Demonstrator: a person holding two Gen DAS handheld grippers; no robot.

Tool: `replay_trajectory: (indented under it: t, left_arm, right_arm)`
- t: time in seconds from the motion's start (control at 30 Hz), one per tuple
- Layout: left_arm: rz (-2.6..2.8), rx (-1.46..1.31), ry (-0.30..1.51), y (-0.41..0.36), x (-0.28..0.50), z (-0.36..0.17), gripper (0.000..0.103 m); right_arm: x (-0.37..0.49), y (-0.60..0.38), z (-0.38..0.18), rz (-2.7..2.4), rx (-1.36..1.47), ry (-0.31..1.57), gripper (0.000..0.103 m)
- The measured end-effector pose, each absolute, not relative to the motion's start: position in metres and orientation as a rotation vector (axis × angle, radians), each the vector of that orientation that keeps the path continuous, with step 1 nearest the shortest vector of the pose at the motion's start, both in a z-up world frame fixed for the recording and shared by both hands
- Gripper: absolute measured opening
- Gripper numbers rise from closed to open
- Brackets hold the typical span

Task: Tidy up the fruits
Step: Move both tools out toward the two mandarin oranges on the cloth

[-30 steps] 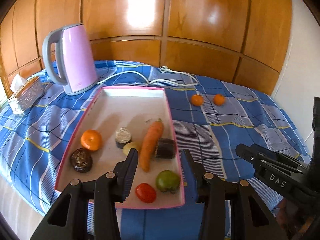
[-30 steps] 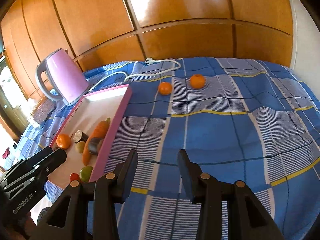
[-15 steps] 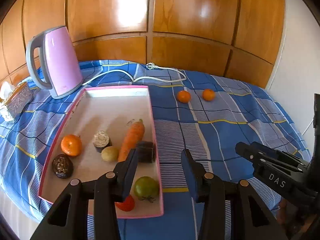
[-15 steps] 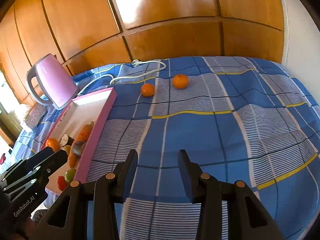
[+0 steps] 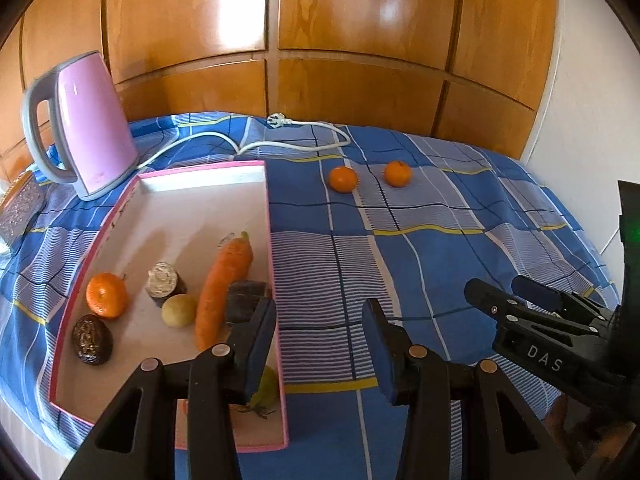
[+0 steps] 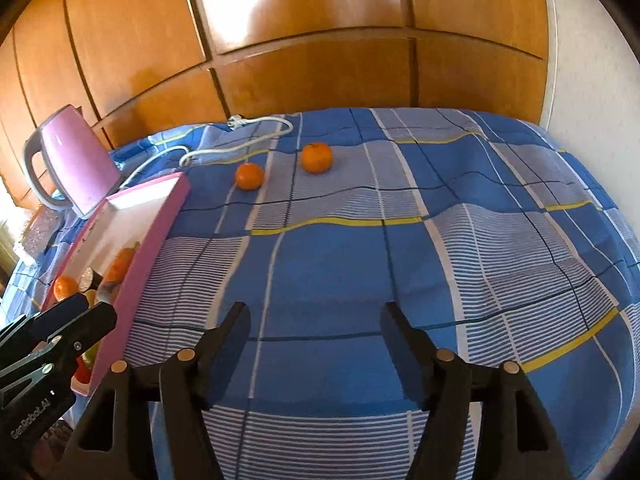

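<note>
A pink-rimmed white tray (image 5: 200,184) lies on the blue plaid cloth and holds an orange (image 5: 106,294), a carrot (image 5: 224,286), a yellow-green fruit (image 5: 179,311), a dark wrinkled fruit (image 5: 92,340) and other produce. Two loose oranges lie on the cloth beyond the tray's far right corner, the left one (image 5: 343,179) (image 6: 249,176) and the right one (image 5: 397,173) (image 6: 316,157). My left gripper (image 5: 320,344) is open and empty over the tray's right edge. My right gripper (image 6: 314,340) is open and empty above bare cloth, well short of the oranges.
A pink electric kettle (image 5: 86,124) stands behind the tray at the left, its white cord and plug (image 5: 280,142) trailing across the cloth. A shiny tissue box (image 5: 18,212) sits at the far left. Wooden wall panels rise behind the table; a white wall stands on the right.
Both grippers have shifted to the right, away from over the tray and toward the open cloth. The right gripper's jaws have opened wider. No fruit has moved.
</note>
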State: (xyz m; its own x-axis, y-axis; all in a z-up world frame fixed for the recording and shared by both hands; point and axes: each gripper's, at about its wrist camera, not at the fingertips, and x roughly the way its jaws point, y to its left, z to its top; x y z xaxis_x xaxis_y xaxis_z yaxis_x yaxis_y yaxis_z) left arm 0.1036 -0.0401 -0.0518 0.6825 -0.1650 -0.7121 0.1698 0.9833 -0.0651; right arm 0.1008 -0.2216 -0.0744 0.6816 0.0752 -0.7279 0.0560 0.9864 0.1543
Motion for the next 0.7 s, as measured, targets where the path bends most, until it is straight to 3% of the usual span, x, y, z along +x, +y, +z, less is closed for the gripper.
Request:
replay_trajectory:
  t: [0.33, 0.43, 0.7]
  left_arm:
    - [-0.216, -0.008, 0.808, -0.053, 0.124, -0.053, 0.045]
    - [-0.225, -0.034, 0.816, -0.055, 0.135, -0.053, 0.045]
    - [-0.208, -0.083, 0.830, -0.061, 0.171, -0.056, 0.045]
  right_arm:
    - [0.112, -0.232, -0.081, 0.007, 0.179, 0.854, 0.068]
    - [0.119, -0.235, -0.082, 0.026, 0.198, 0.860, 0.060]
    - [0.152, -0.239, -0.082, 0.062, 0.204, 0.864, 0.051]
